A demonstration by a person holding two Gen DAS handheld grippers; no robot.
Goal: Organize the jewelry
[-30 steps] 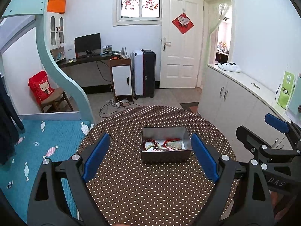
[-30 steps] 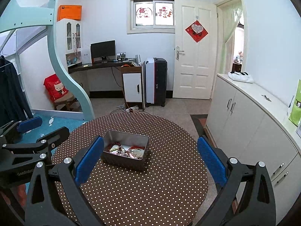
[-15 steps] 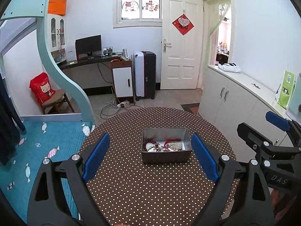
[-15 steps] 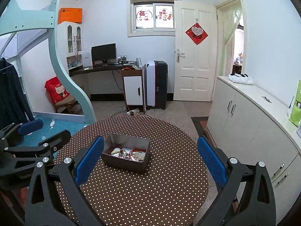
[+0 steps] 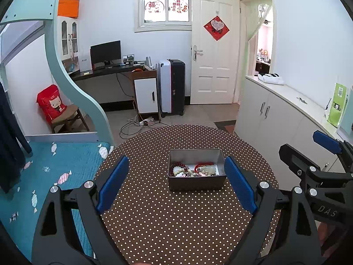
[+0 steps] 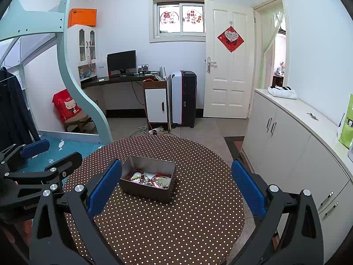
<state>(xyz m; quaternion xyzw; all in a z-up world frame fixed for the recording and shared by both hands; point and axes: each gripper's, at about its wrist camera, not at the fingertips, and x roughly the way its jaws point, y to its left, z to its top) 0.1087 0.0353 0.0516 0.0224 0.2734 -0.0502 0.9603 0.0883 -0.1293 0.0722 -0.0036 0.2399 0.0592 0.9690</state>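
Our left hand-held gripper (image 5: 176,185) and right hand-held gripper (image 6: 176,187) hang wide open, empty, above the desk (image 5: 176,225). Tangled jewelry (image 5: 194,170) lies inside the metal tin (image 5: 196,184); one pinch may lift several pieces, or push the tin.

Tin (image 5: 197,183) — dull brushed metal; tablecloth (image 5: 176,220) — matt dotted cloth; beads (image 6: 136,174) glossy; tongs' pads (image 5: 112,185) matt blue

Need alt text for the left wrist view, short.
An open metal tin of beaded bracelets sits on a round brown polka-dot table, framed by the open left gripper. The right gripper, also open, enters from the right; a bedroom lies behind.
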